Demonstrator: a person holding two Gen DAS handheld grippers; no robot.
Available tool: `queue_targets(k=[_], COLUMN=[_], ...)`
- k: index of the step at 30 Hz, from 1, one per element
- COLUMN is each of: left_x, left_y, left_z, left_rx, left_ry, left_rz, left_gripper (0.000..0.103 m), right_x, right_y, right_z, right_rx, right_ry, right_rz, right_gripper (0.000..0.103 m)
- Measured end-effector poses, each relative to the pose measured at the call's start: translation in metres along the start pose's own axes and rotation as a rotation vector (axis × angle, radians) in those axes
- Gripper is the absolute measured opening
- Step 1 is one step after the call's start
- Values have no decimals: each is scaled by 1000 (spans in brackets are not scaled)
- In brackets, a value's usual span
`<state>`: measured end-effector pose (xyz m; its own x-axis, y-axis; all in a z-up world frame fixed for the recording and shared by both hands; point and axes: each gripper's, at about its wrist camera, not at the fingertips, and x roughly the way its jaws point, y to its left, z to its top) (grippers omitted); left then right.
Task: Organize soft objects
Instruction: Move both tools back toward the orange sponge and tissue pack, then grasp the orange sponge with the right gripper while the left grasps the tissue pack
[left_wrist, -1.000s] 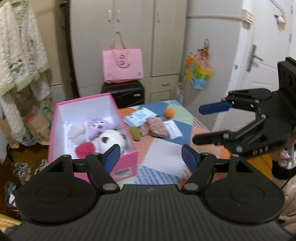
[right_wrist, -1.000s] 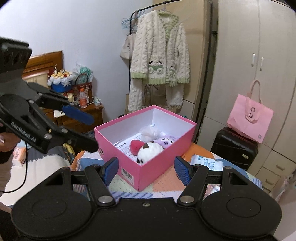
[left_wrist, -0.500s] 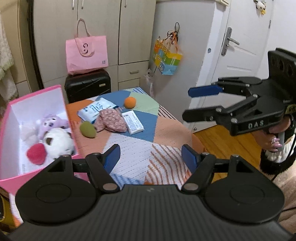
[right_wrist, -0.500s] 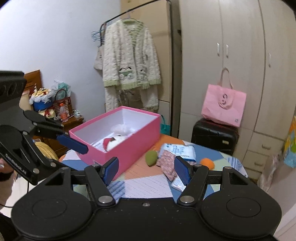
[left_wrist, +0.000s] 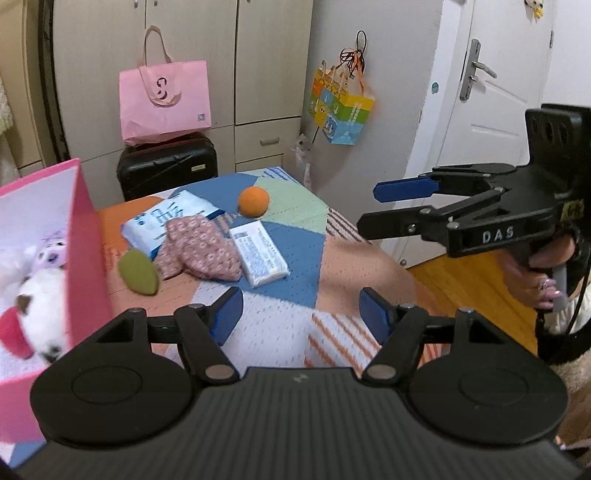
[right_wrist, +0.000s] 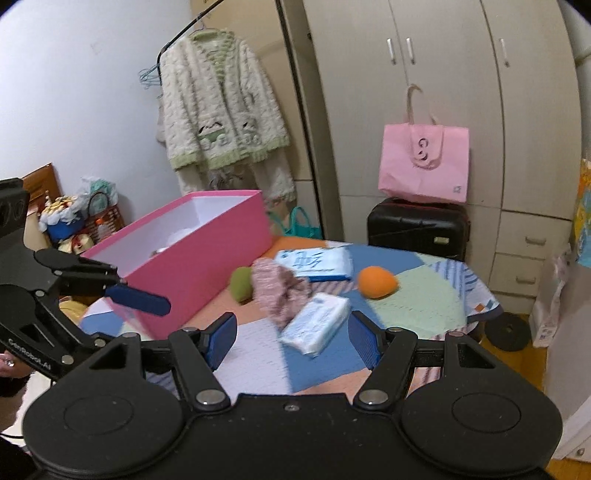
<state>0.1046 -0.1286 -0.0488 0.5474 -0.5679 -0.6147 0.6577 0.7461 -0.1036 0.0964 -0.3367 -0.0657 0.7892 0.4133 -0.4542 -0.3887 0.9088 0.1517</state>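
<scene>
**Both tongs spread and empty above the patchwork table**

The left gripper (left_wrist: 301, 314) hangs over the near part of the table (left_wrist: 295, 254), its blue pads apart with only the cloth showing between them; its jaws have just been closing a little, on nothing. The right gripper (right_wrist: 291, 338) is likewise released and holds nothing, pads wide over the near edge, a white tissue pack (right_wrist: 317, 326) lying beyond them.

On the patchwork cloth lie an orange ball (left_wrist: 253, 201) toward the far side, a floral fabric pouch (left_wrist: 201, 247) in the middle, a green soft piece (left_wrist: 138, 273) just left of it, and a blue-and-white packet (left_wrist: 166, 218) behind. At the left stands the pink box (left_wrist: 86, 236), with plush toys (left_wrist: 40, 299) inside.

Beyond the table, a pink bag (right_wrist: 424, 162) rests on a black suitcase (right_wrist: 417, 227) against pale wardrobes. A fuzzy cardigan (right_wrist: 218, 110) hangs far left.
</scene>
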Motion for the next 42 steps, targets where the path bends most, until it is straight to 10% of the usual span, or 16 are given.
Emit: queue_targets(k=[18,32,42], left_x=[118,119,140], left_y=[13,21,23], left_z=[23,25,34], left_rx=[-11,-49,-61], left_ry=[16,-59,39], left_rz=[128,112,183], left_gripper=[68,63,52], right_x=[69,126,160], right_y=[-53,-88,-108], right_z=[7,18,26], right_rx=[-67,-4,69], right_ry=[-27,37,114], right_rz=[-33,-30,9], right_gripper=[72,72,72])
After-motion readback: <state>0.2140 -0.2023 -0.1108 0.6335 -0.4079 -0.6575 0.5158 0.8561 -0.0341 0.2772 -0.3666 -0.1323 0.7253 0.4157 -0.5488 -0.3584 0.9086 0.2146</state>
